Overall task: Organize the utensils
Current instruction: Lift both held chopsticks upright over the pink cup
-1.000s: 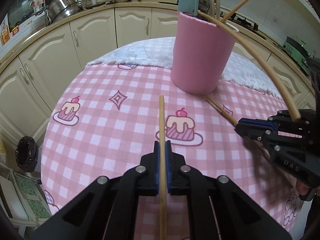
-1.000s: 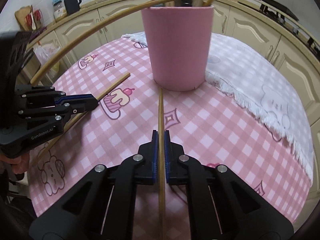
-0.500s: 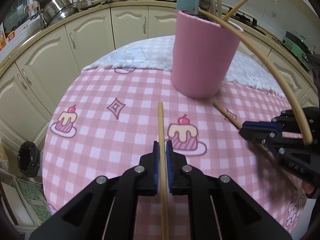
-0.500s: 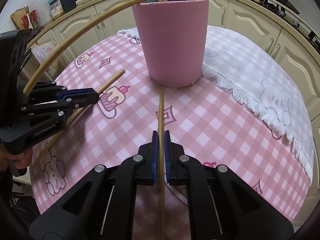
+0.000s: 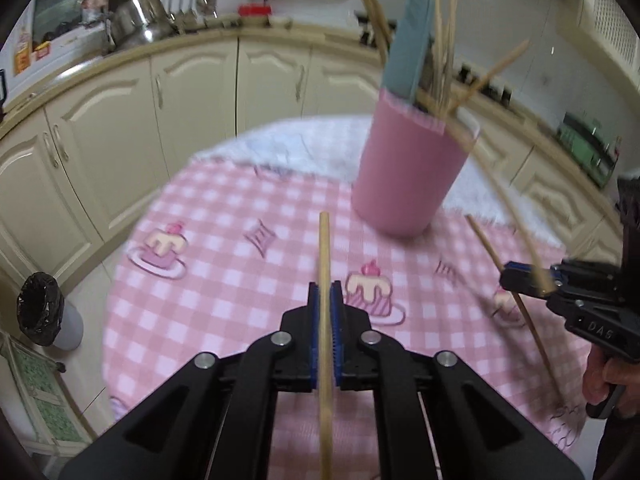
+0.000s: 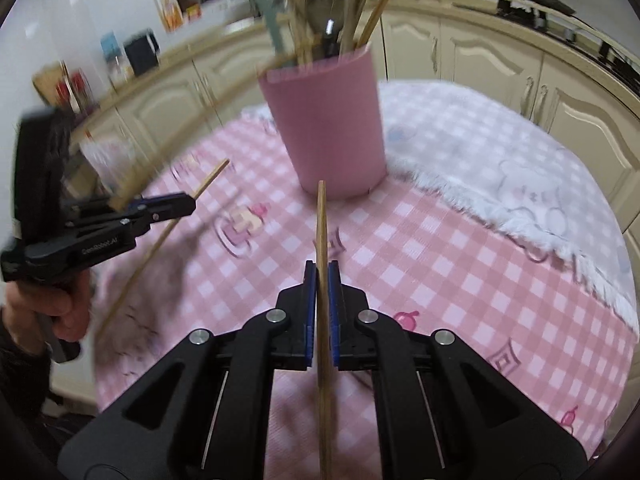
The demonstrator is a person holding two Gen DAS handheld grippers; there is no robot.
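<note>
Both tongs clamped: left tongs (image 5: 325, 300) on one chopstick (image 5: 324, 248), right tongs (image 6: 321, 280) on another chopstick (image 6: 321, 220), above the surface beside the pink holder (image 6: 324, 128). Light, stiff, slick sticks; we'd grip mid-shaft.

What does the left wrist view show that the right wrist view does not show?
Only the left wrist view: a bin with a black bag on the floor, a steel pot on the counter, the right gripper.
Only the right wrist view: a black kettle, the left gripper.
Both: the pink cup of utensils, the checked cloth, a chopstick between closed fingers.
</note>
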